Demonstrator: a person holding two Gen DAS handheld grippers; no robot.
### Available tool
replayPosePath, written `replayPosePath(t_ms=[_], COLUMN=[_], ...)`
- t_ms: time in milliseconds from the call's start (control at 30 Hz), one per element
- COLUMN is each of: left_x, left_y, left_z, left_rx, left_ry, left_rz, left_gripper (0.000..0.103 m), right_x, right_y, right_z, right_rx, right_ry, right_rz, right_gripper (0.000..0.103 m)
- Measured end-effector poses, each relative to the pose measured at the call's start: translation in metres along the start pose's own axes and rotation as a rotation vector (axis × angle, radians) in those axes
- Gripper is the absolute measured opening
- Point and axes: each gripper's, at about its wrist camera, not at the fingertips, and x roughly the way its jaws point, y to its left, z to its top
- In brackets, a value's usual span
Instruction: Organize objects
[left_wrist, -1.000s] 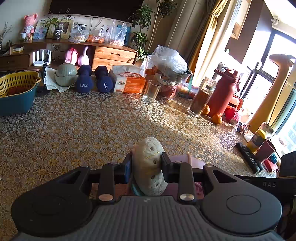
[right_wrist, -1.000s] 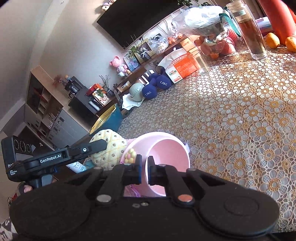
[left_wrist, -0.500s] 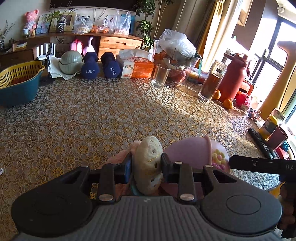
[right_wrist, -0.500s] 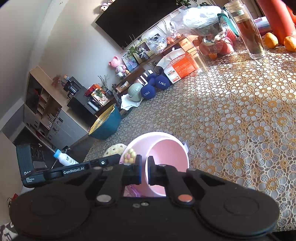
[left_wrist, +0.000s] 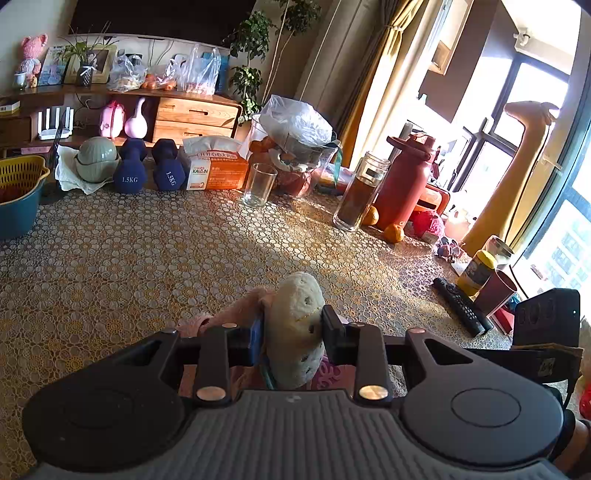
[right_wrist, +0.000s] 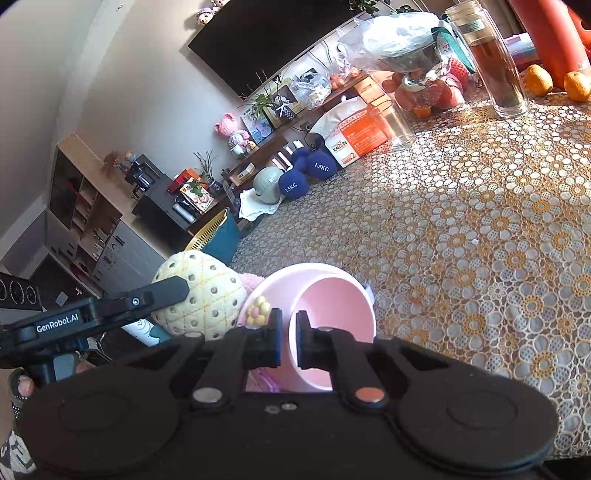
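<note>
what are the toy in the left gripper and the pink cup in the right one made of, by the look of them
Toy: seemingly soft cream plush, quilted with stitched lines and dark dimples, bulging between the left gripper pads. Pink cup: probably plastic, since its wall is smooth, evenly coloured and thin where the right gripper pinches its rim; glazed ceramic cannot be excluded.

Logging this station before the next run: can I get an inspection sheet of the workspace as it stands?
Surface: table under a gold lace-pattern cover, sunlit on the right.
Job's things: cream plush toy; pink bucket, tilted.
Clutter: two blue dumbbells, tissue pack, empty glass, tea jar, red bottle, oranges, remote, blue basket.
Grippers: left claw shut on the plush toy; right claw clamps the bucket's rim.
Cables: nothing seen on the table.
Surroundings: TV, wooden sideboard, window.
</note>
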Motion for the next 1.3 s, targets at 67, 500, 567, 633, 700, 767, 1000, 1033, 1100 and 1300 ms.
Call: replayPosePath(t_ms=[67,500,567,633,700,767,1000,1033,1100,1300], left_x=[0.003,0.010,0.013,0.016,0.020,0.026,0.037,0.033,0.025,-0.005], left_y=[0.004,0.029,0.033,0.035,0.037,0.038,0.037,0.035,0.031,0.018], left_z=[-0.001,-0.003,-0.002,-0.002,-0.002,-0.005,-0.019,-0.017,-0.012,0.006], left_rx=[-0.011,-0.039,-0.043,-0.041,-0.032,-0.014,0.023,0.032,0.045,0.068], left_ry=[-0.001,0.002,0.003,0.005,0.012,0.035,0.094,0.088,0.075,0.008], left_rz=[0.010,0.085,0.100,0.117,0.141,0.171,0.201,0.206,0.210,0.169], left_gripper=[0.031,0.031,0.031,0.031,0.031,0.031,0.031,0.031,0.032,0.032], right_x=[0.000,0.000,0.001,0.001,0.001,0.002,0.000,0.000,0.000,0.000], right_y=[0.000,0.004,0.004,0.007,0.011,0.015,0.029,0.031,0.036,0.041], right_z=[0.000,0.000,0.001,0.001,0.002,0.003,0.002,0.002,0.002,0.000], right_rx=[-0.003,-0.015,-0.018,-0.040,-0.080,-0.117,-0.234,-0.255,-0.295,-0.333], right_ry=[0.000,0.003,0.004,0.006,0.013,0.021,0.035,0.038,0.045,0.051], right_rz=[-0.001,-0.005,-0.007,-0.017,-0.031,-0.043,-0.099,-0.108,-0.123,-0.126], right_gripper=[0.006,0.006,0.006,0.006,0.006,0.006,0.006,0.006,0.006,0.006])
